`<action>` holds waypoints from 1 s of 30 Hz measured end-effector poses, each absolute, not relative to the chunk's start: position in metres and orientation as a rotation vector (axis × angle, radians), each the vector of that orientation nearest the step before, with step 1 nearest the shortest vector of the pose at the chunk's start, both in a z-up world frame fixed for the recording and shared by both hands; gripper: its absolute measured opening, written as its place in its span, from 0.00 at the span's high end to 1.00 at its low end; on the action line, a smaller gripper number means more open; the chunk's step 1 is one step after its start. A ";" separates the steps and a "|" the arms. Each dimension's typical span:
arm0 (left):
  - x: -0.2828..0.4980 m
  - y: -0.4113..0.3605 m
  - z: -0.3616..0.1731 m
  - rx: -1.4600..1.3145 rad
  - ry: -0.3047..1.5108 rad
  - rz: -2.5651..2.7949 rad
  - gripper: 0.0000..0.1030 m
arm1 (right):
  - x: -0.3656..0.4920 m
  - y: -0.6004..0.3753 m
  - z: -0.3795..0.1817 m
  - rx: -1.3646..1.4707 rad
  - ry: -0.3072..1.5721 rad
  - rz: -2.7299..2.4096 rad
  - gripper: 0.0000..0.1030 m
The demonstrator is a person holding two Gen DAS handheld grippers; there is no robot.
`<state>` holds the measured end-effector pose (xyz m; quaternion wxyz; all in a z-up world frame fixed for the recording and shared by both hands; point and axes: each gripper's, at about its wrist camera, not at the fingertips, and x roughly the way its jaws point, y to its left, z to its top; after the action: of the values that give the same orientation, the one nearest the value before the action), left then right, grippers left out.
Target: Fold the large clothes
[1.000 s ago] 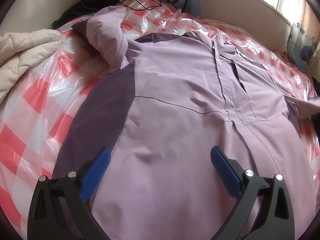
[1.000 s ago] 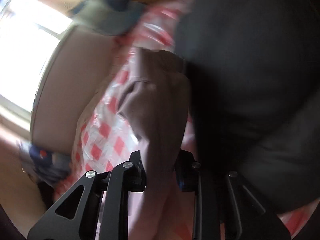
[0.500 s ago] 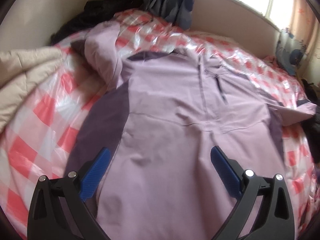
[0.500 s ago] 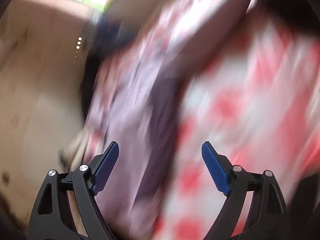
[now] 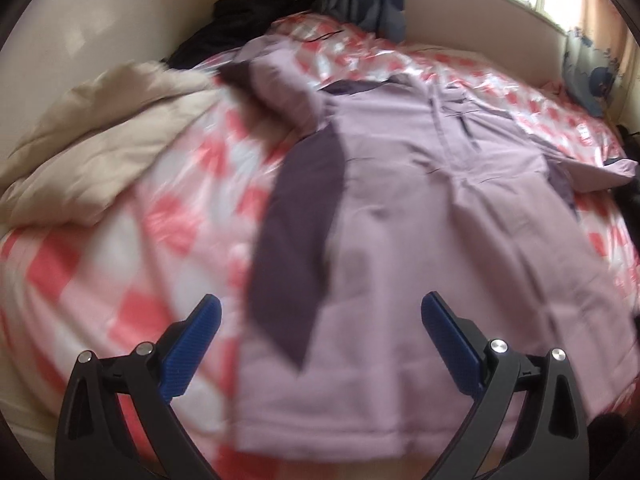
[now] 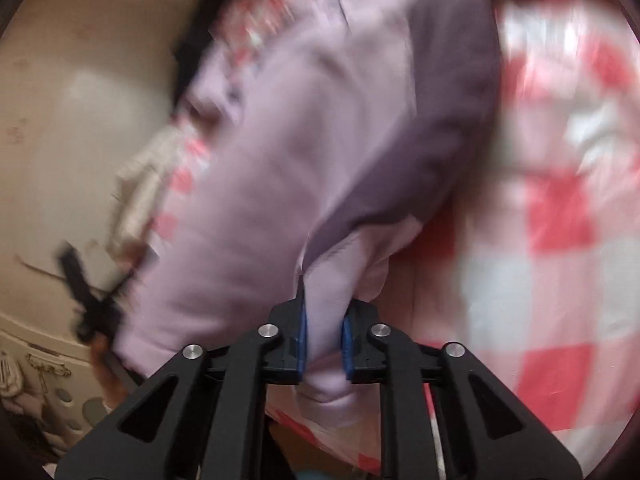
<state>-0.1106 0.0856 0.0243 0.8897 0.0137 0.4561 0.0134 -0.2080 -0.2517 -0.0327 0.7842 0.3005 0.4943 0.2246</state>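
Jacket [image 6: 304,152] hem blurred inside right tongs [image 6: 323,340]

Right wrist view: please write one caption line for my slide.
Right hand-held gripper shut on a fold of the lilac jacket, over the red-and-white checked bed cover.

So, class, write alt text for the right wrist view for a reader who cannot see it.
The right gripper is shut on a bunched edge of a lilac jacket. The jacket lies on a red and white checked bed cover. The picture is blurred.
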 end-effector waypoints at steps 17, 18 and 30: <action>-0.149 0.167 -0.024 -0.088 1.173 0.105 0.07 | -0.281 -0.392 -0.048 0.672 1.097 0.297 0.56; -0.148 0.168 -0.031 -0.093 1.200 0.096 0.07 | -0.281 -0.392 -0.046 0.665 1.089 0.309 0.50; -0.160 0.142 0.011 -0.087 1.138 -0.052 0.94 | -0.290 -0.398 0.005 0.558 0.919 0.366 0.88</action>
<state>-0.1599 0.1422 0.0106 0.8413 -0.0412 0.5385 -0.0248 -0.2899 -0.3979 0.0054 0.8429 0.2643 0.4353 0.1735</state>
